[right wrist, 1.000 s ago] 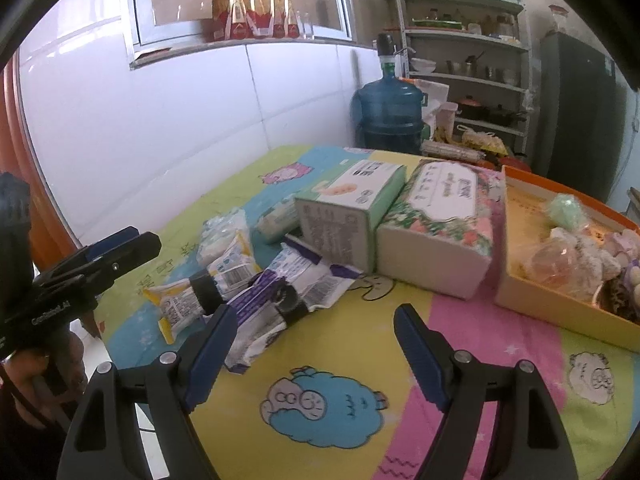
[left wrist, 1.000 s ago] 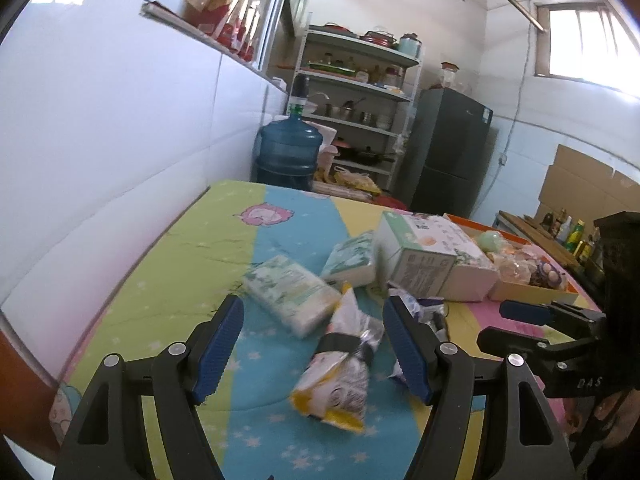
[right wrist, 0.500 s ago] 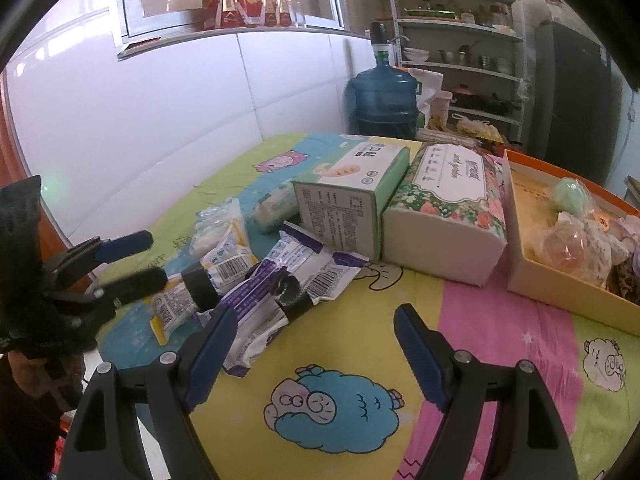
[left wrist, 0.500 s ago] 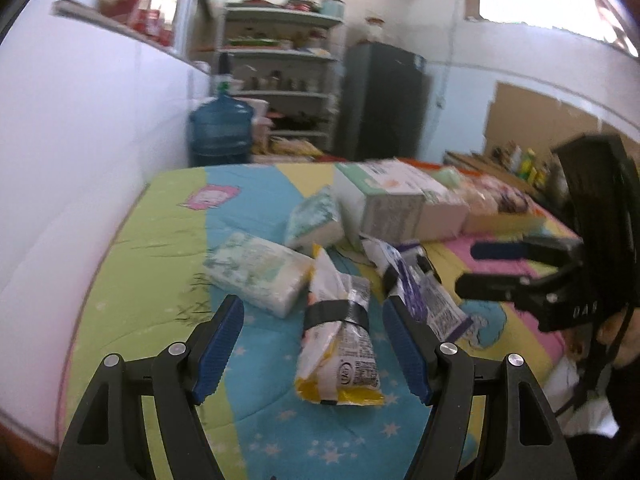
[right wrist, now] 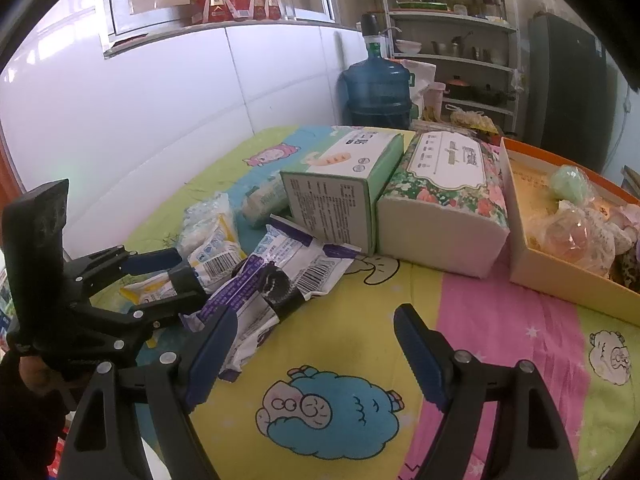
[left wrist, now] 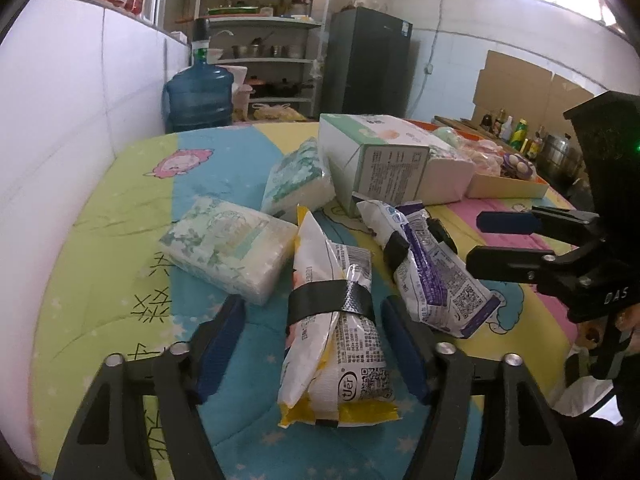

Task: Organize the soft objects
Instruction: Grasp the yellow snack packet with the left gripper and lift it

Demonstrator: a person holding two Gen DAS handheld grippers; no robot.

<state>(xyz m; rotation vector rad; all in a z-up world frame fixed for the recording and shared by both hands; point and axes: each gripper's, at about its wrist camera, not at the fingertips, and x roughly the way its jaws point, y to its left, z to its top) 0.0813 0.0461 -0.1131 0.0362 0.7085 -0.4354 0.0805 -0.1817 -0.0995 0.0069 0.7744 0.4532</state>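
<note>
A yellow-and-white taped packet [left wrist: 334,320] lies on the colourful quilt [left wrist: 120,208], between the open fingers of my left gripper [left wrist: 310,316]. A purple-and-white taped packet [left wrist: 432,272] lies right of it; it also shows in the right wrist view [right wrist: 264,280]. Two soft tissue packs [left wrist: 228,248] [left wrist: 298,178] lie behind. My right gripper [right wrist: 310,346] is open and empty above the quilt, just right of the purple packet. In the right wrist view the left gripper [right wrist: 160,280] straddles the yellow packet [right wrist: 208,256].
A green-and-white carton [right wrist: 344,184] and a floral tissue box [right wrist: 444,200] stand mid-table. An orange-rimmed box [right wrist: 560,276] of soft items sits at the right. A water jug [left wrist: 198,96], shelves and a fridge stand behind; a white wall runs along the left.
My left gripper has swung right and come down closer, so its fingers now flank the yellow packet. My right gripper has moved slightly forward. No object has moved.
</note>
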